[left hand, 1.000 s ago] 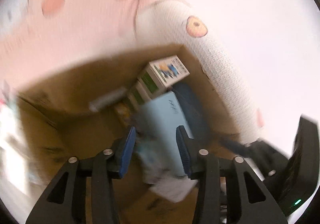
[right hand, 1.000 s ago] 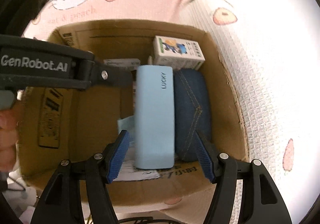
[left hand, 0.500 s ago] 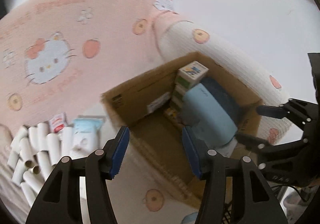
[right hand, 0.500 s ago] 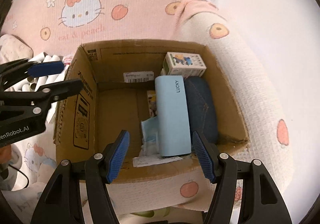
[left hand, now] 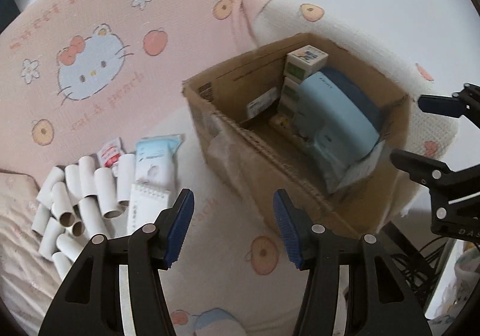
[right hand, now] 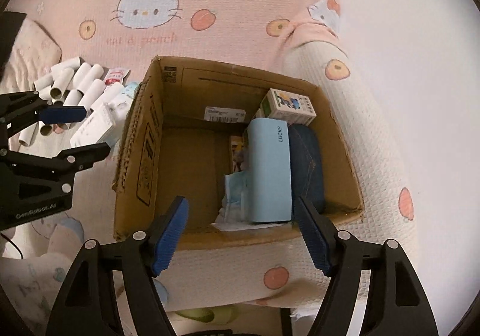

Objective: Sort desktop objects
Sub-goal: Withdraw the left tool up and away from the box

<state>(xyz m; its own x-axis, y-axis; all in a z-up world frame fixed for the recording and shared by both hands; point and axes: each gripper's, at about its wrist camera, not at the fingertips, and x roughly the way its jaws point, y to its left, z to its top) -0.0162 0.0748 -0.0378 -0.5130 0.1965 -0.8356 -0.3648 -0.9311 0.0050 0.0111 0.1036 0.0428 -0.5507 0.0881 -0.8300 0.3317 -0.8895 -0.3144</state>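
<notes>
A pink cartoon-cat blanket (right hand: 228, 36) is covering the surface. The box (right hand: 192, 234) is sitting on it, holding a blue case (right hand: 271, 174). Tubes (left hand: 90, 186) are lying left of it. Both the left gripper (left hand: 229, 229) and right gripper (right hand: 241, 235) are hovering with jaws spread, holding nothing.

A home, likely a bedroom: a soft pink cartoon-cat blanket with peach prints (right hand: 180, 36) covers the whole surface, an open brown cardboard box (right hand: 144, 156) sits on it, and white cardboard tubes (left hand: 75, 198) lie heaped at nine o'clock.
</notes>
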